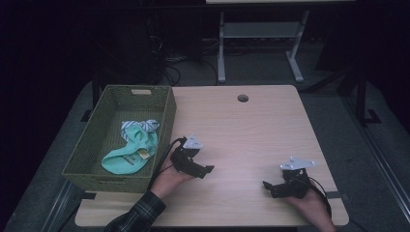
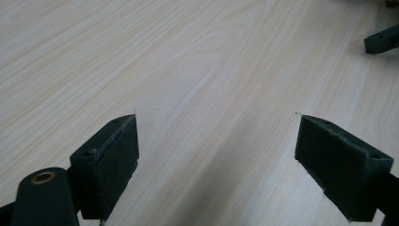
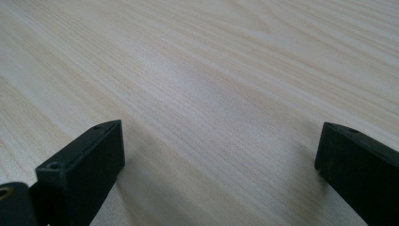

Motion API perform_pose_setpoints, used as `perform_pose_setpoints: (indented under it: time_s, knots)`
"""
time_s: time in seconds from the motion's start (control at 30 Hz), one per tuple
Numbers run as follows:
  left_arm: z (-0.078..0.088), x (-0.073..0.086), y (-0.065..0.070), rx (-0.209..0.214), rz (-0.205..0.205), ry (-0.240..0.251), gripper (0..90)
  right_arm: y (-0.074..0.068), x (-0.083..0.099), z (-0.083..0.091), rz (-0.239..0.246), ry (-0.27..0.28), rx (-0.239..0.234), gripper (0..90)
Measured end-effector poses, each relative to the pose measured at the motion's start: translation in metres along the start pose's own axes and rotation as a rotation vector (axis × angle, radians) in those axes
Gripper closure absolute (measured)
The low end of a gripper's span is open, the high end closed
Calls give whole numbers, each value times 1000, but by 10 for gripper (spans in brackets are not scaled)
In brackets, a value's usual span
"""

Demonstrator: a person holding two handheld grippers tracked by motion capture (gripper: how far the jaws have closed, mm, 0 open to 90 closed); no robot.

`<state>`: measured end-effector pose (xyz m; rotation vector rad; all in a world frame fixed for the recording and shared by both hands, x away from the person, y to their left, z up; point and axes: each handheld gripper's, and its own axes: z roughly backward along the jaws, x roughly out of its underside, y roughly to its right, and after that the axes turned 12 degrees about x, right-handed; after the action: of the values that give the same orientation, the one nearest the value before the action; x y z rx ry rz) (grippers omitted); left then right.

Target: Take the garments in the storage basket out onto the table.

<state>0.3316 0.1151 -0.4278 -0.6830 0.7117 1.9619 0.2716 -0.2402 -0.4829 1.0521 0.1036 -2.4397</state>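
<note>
Both tongs lay low over the bare wooden table [image 1: 251,125] with nothing in them — the left gripper [image 2: 216,160] and the right gripper [image 3: 219,165] spread wide. The green socks [image 1: 131,152] sat in the woven basket [image 1: 167,116] — just beside the left gripper.

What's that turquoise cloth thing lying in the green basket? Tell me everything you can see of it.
The turquoise cloth looks like a soft fabric piece, perhaps a sock or small garment, lying flat and slightly crumpled on the floor of the woven green basket. A small yellowish tag or label shows near its right edge. Its upper end meets a bunched white piece with dark stripes; whether that is part of the same item I cannot tell. Neither pair of tongs touches it; the left tongs are outside the basket, over the table.
</note>
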Motion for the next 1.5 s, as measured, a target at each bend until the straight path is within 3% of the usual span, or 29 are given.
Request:
perform_pose_setpoints:
  time_s: [0.6,1.5]
  knots:
    - [13,-10,3,40,5,42,134,0,0,0,-2,1,-1,15]
    - [31,-31,3,63,-31,52,134,0,0,0,-4,2,0,16]
